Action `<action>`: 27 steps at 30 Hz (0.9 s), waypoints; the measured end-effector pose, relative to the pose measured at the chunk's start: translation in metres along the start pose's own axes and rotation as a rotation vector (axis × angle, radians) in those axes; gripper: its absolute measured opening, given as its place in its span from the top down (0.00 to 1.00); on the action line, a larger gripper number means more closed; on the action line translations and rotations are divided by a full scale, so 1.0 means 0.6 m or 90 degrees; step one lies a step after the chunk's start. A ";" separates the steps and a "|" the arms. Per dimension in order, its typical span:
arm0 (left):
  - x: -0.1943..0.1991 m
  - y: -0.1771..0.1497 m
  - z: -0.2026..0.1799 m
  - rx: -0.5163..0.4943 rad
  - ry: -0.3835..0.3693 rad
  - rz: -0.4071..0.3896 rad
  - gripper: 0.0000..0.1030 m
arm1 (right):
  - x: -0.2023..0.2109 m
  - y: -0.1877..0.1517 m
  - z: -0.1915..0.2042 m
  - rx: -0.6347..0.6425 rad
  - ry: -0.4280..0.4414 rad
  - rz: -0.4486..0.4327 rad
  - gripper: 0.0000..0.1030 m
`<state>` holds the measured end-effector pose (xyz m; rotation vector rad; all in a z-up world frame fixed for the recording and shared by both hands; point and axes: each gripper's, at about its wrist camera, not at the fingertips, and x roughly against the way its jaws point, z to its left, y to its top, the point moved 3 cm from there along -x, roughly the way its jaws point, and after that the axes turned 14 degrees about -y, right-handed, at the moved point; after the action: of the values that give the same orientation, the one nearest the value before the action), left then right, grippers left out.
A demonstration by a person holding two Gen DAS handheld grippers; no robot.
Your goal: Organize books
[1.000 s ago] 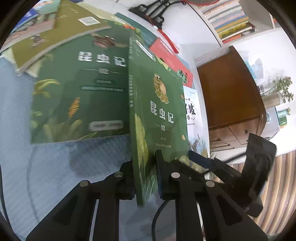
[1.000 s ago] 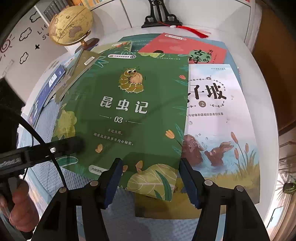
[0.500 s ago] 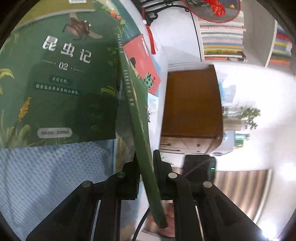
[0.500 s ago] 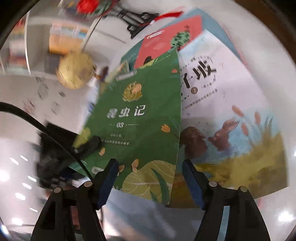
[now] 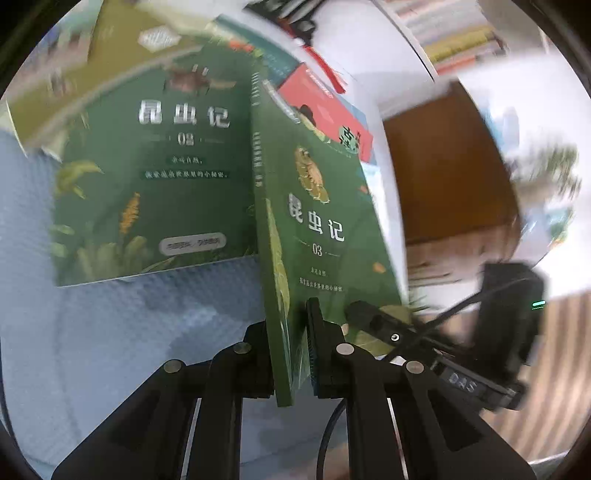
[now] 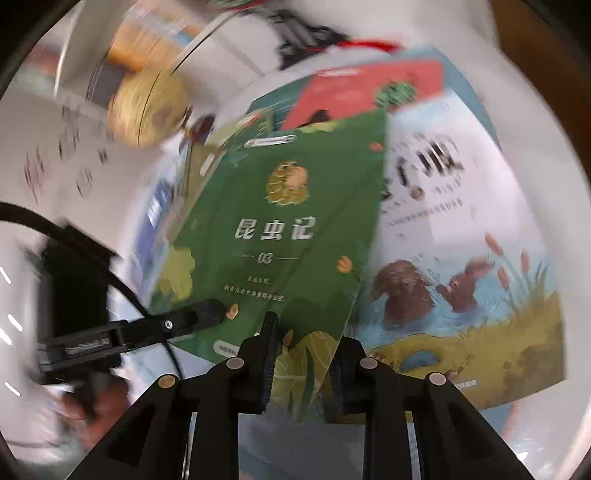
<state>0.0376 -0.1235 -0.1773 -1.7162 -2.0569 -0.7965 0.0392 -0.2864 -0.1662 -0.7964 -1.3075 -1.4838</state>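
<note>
My left gripper (image 5: pixel 291 354) is shut on the bottom edge of a green book marked 03 (image 5: pixel 317 236) and holds it tilted up off the table. The same book (image 6: pixel 288 229) fills the right wrist view, its lower corner between the jaws of my right gripper (image 6: pixel 303 365), which stand a little apart around it. A second green book, marked 02 (image 5: pixel 155 177), lies flat on the blue mat (image 5: pixel 110 332). A white book with bears (image 6: pixel 454 266) lies flat to the right, and a red book (image 6: pixel 362 88) behind it.
An olive book (image 5: pixel 85 74) lies at the far left. A gold globe (image 6: pixel 147 107) and a black stand (image 6: pixel 306 33) are at the back of the white table. A wooden cabinet (image 5: pixel 443 173) and shelves of books (image 5: pixel 458 37) are on the right.
The 03 book has swung from edge-on back to showing its cover. My right gripper's jaws have narrowed around its lower corner. Both views are motion-blurred.
</note>
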 end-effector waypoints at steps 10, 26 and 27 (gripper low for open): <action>0.109 -0.054 -0.034 -0.110 0.088 -0.046 0.91 | 0.053 -0.065 0.140 0.174 -0.074 -0.087 0.77; 0.477 -0.141 0.156 -0.091 0.094 -0.168 0.91 | 0.053 -0.164 0.571 0.301 -0.053 -0.135 0.77; 0.499 -0.147 0.167 -0.093 0.093 -0.173 0.91 | 0.052 -0.172 0.595 0.303 -0.049 -0.140 0.77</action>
<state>-0.1019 0.1621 -0.0970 -1.4142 -2.2043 -1.1456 -0.1109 0.0481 -0.0975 -0.4110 -1.7621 -1.2373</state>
